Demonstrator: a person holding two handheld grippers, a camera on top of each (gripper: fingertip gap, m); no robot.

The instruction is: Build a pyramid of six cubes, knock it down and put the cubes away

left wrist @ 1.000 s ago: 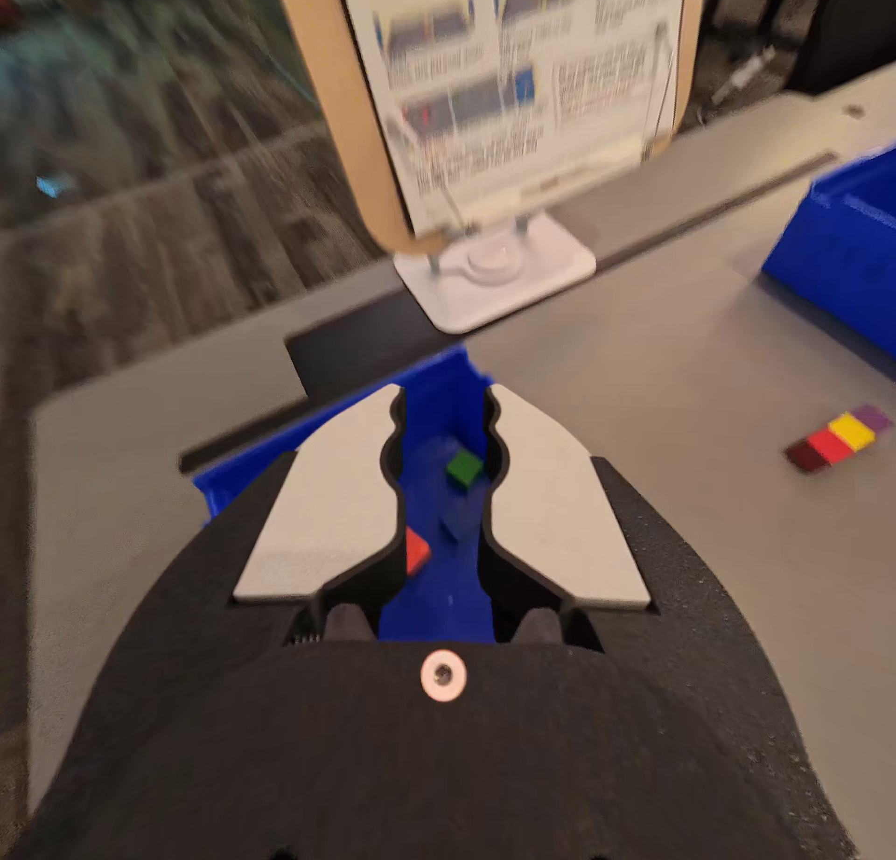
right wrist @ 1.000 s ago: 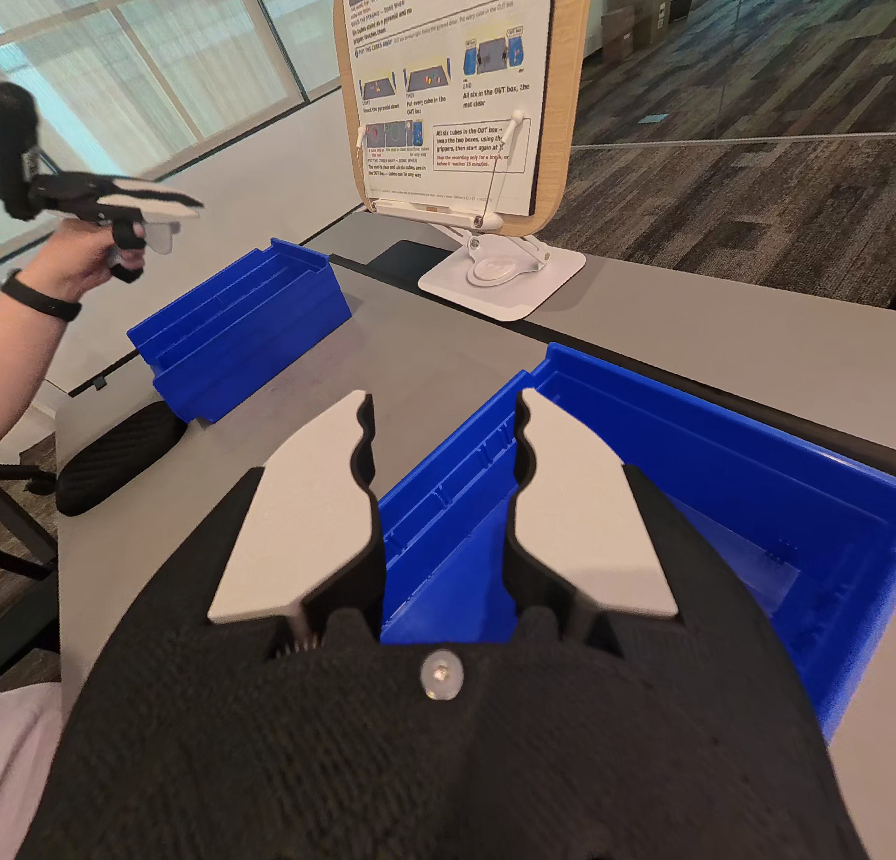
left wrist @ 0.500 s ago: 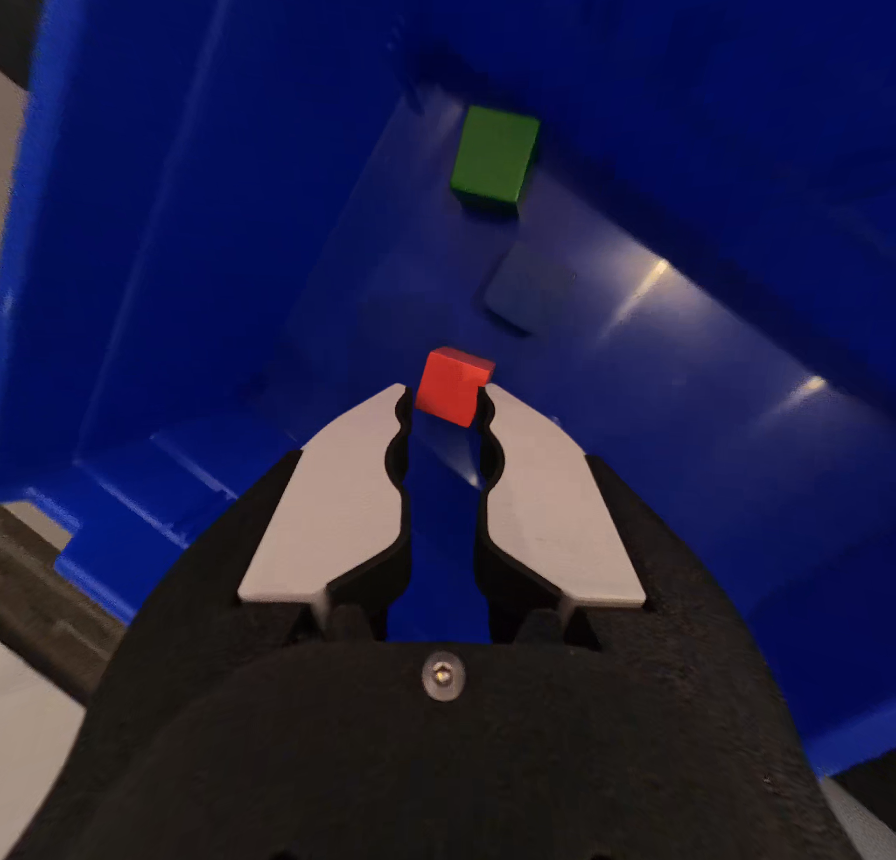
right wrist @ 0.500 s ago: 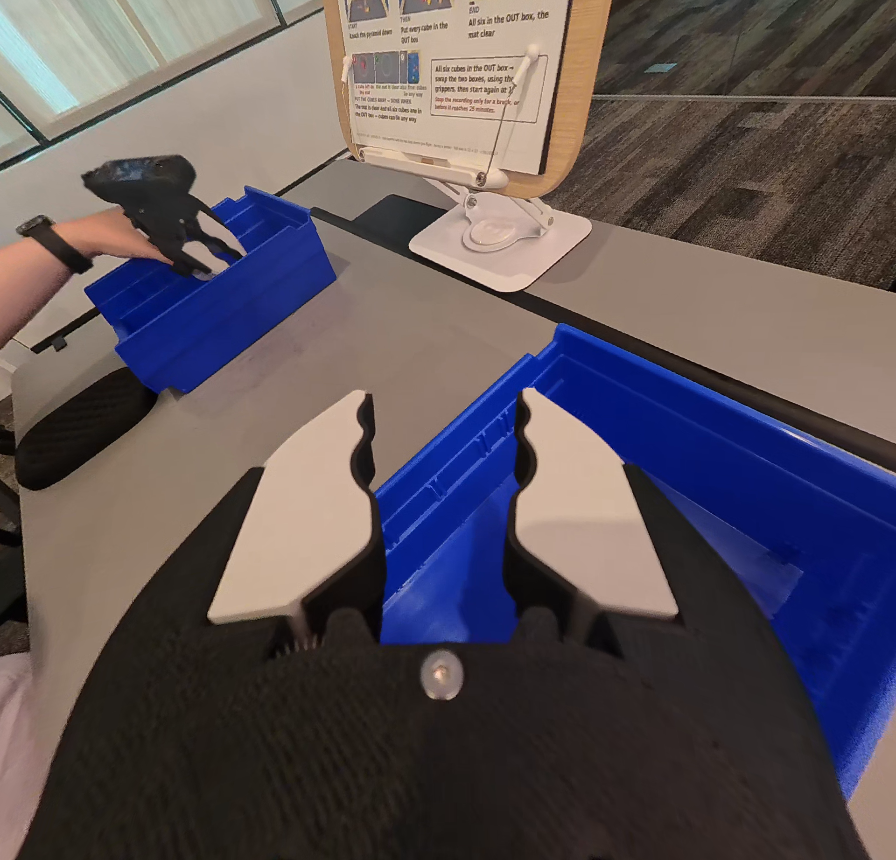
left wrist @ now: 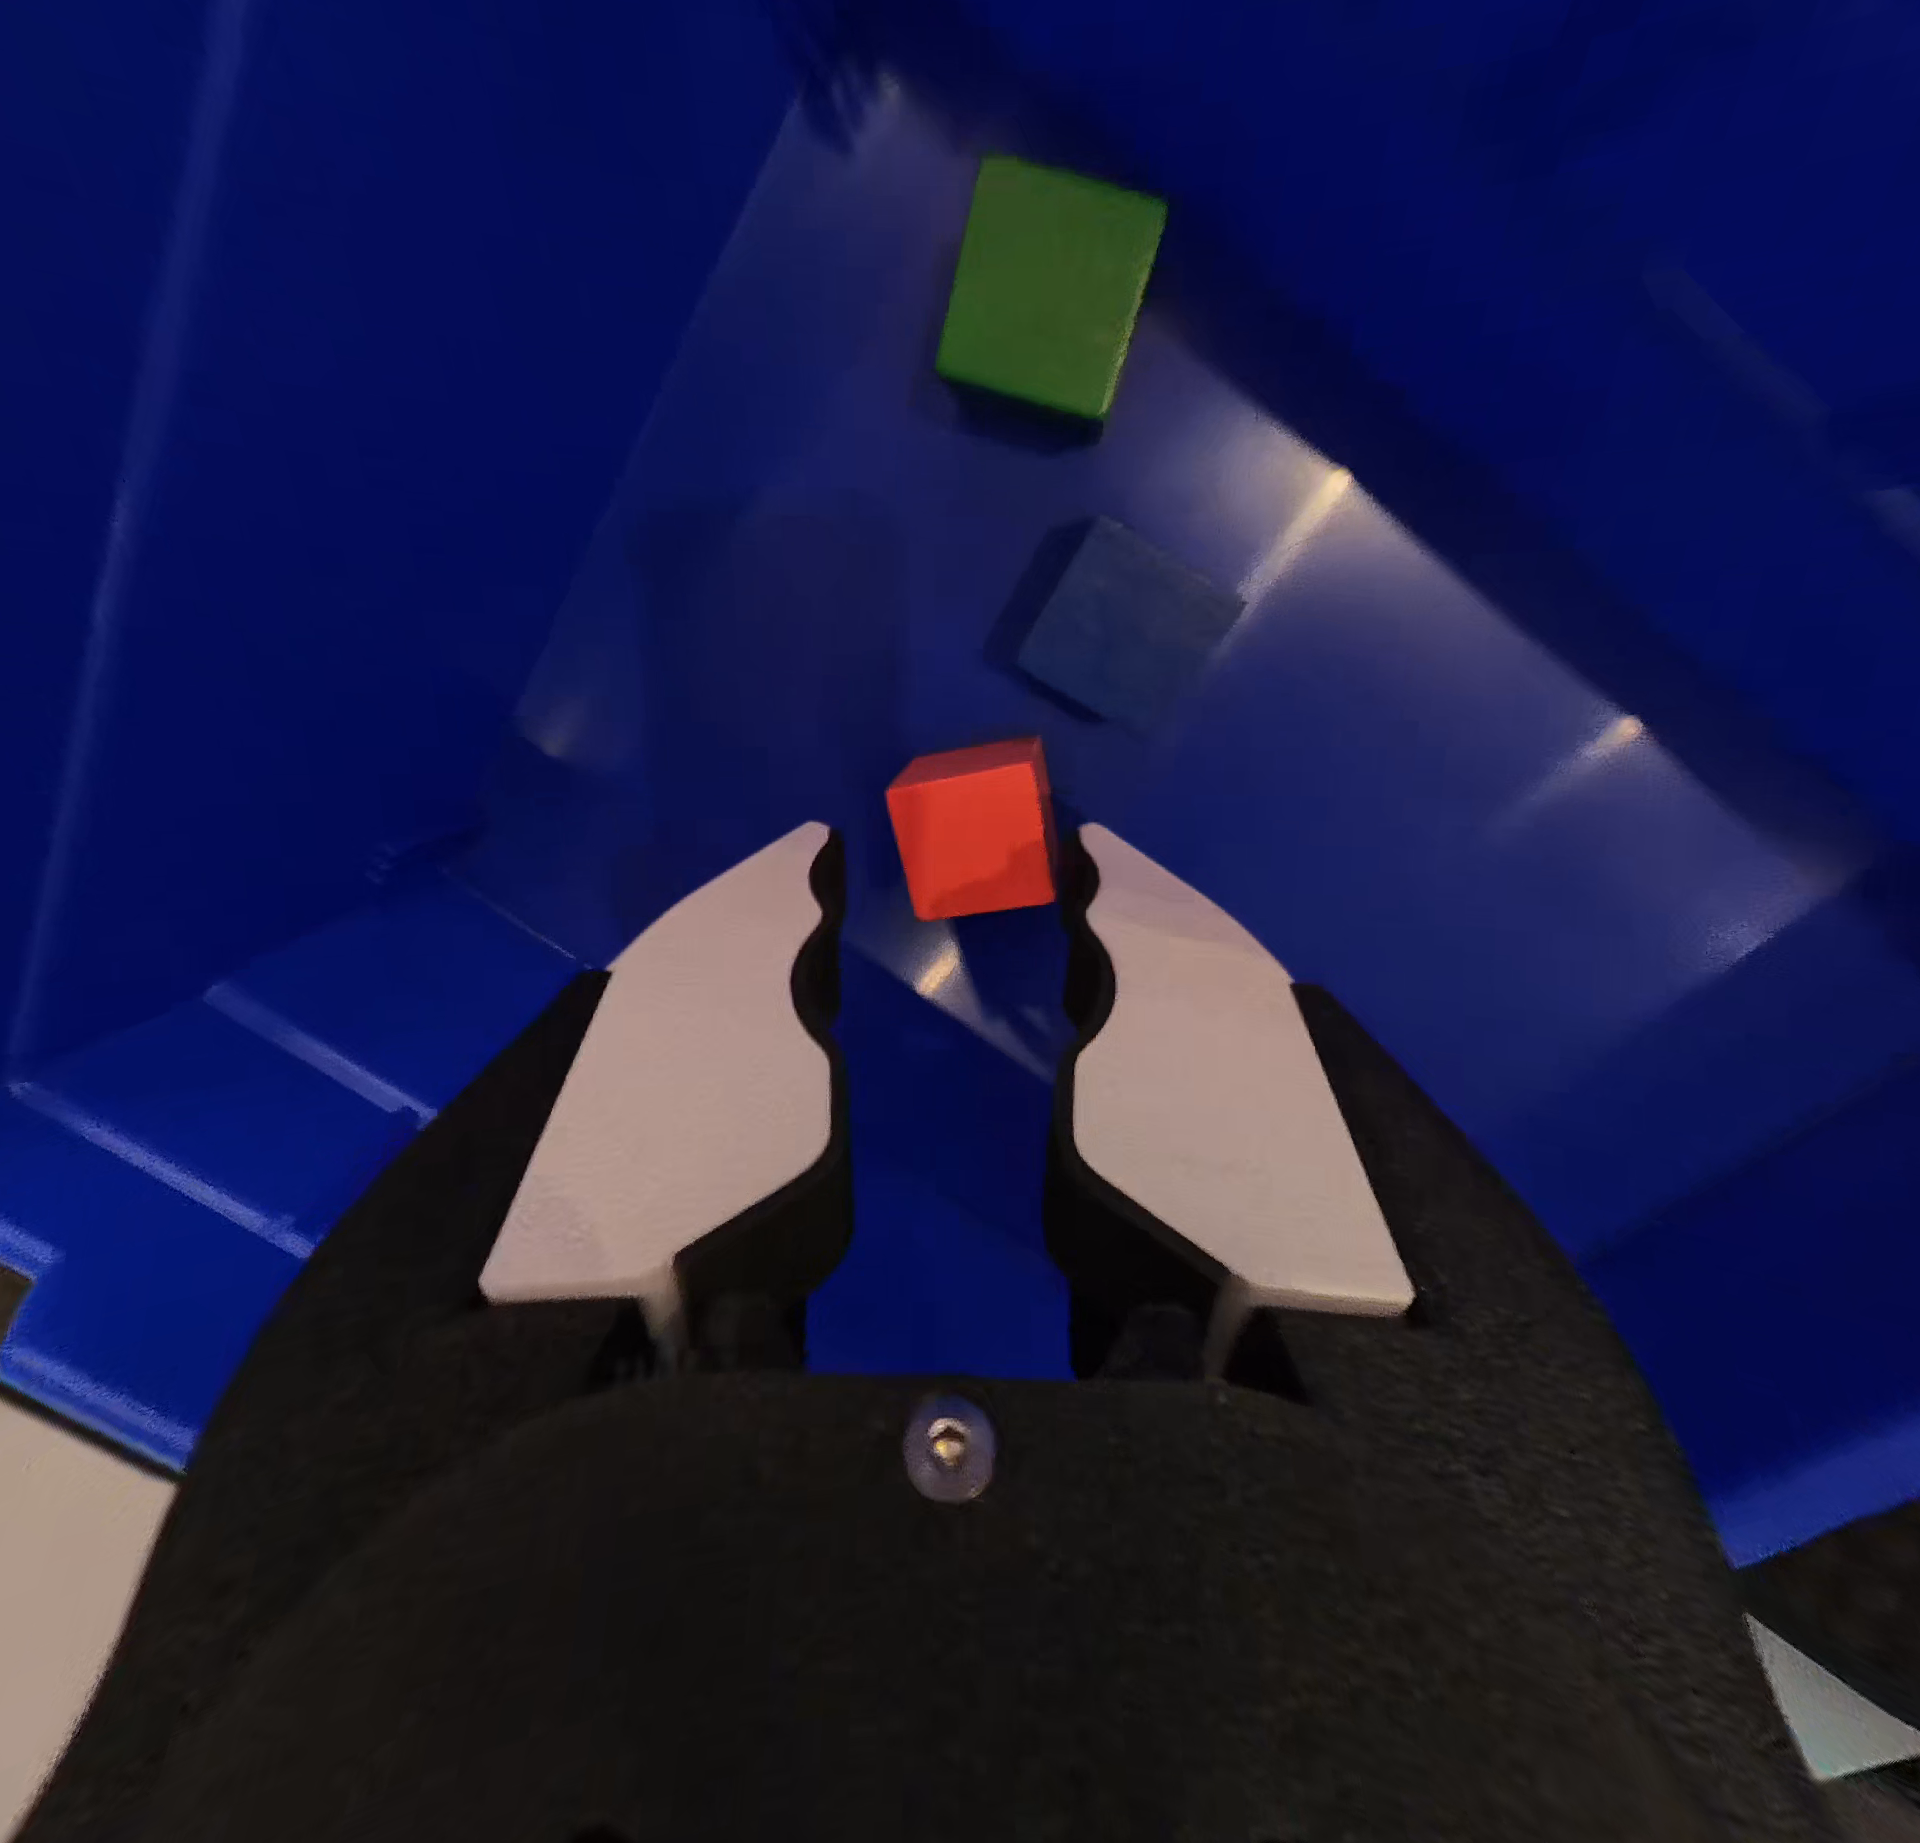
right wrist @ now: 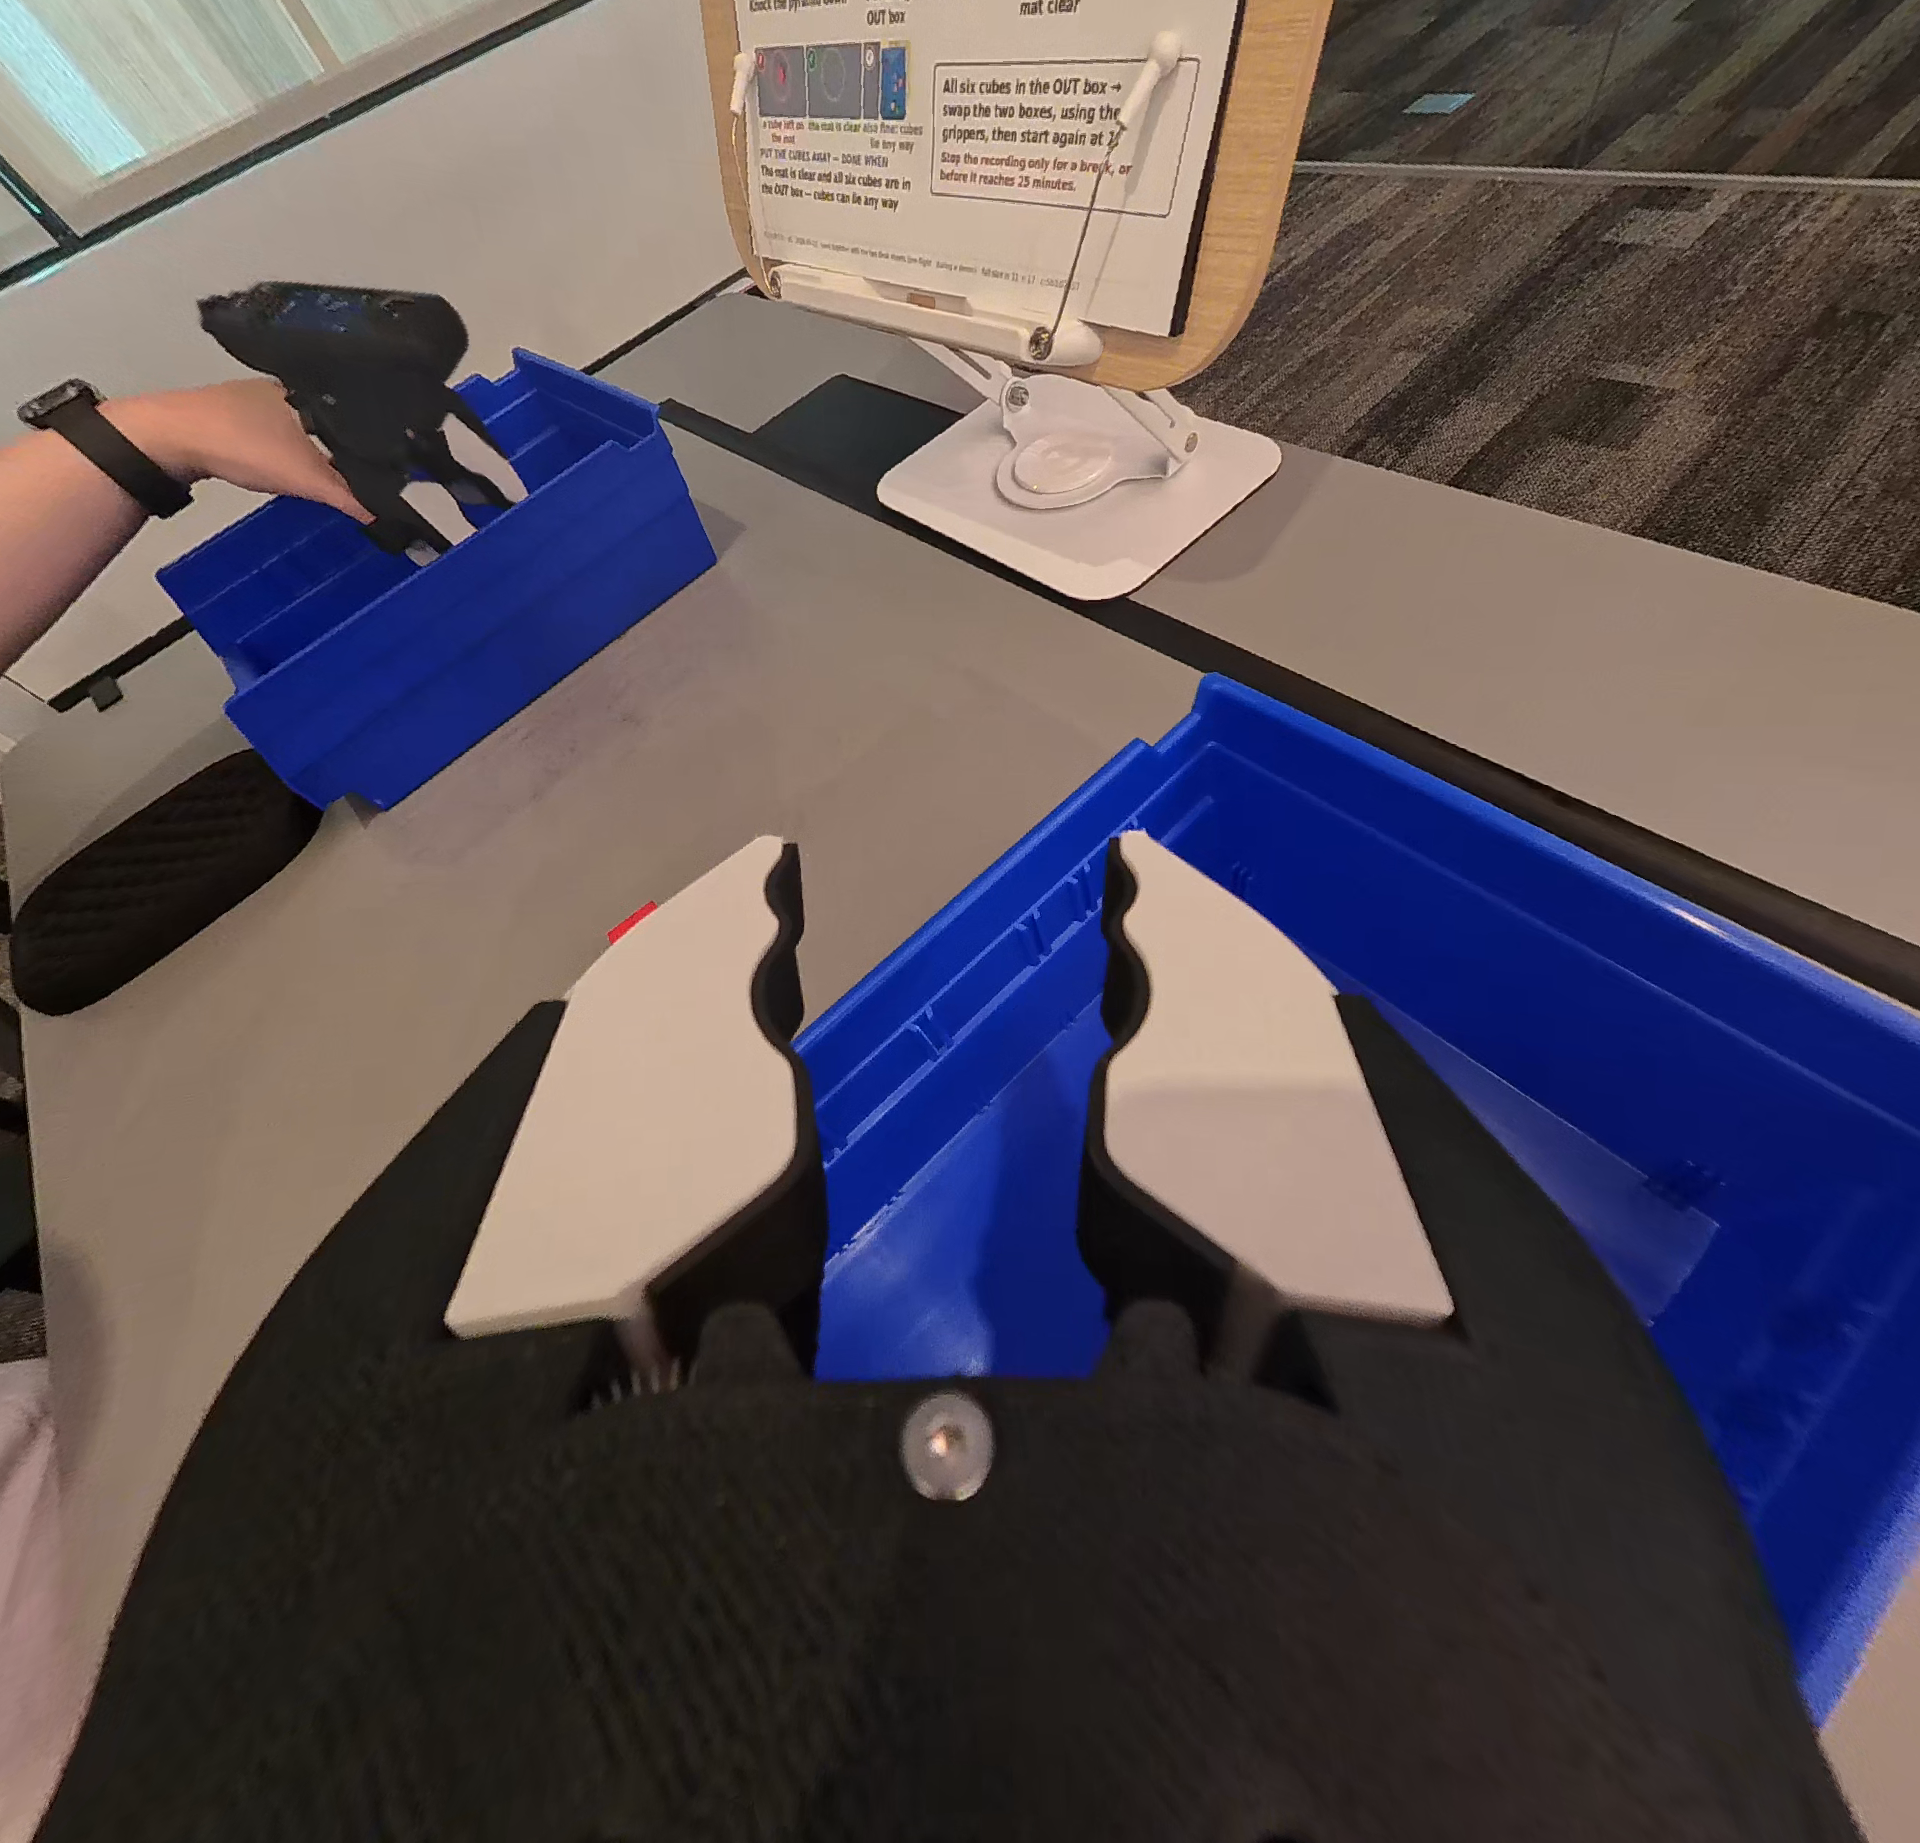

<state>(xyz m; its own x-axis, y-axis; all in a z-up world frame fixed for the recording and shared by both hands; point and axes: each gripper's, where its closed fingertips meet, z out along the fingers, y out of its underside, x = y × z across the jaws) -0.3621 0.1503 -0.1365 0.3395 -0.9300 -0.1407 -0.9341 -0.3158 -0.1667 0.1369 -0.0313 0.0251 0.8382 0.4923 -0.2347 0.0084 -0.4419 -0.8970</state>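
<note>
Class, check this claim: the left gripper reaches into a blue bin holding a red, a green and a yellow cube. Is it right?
One detail is wrong. The left wrist view shows the left gripper inside the blue bin with a red cube, a green cube and a blue cube, not a yellow one.

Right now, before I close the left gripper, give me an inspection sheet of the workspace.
Surface: grey table with left bin and right bin.
Job's things: red cube, green cube and blue cube in left bin; red sliver on table, mostly hidden; no cubes seen in right bin.
Clutter: black pad by left bin; sheet stand at back.
Grippers: left gripper open, tips astride red cube; right gripper open, over right bin's near wall.
Cables: nothing seen.
Surroundings: windows, carpet.
</note>
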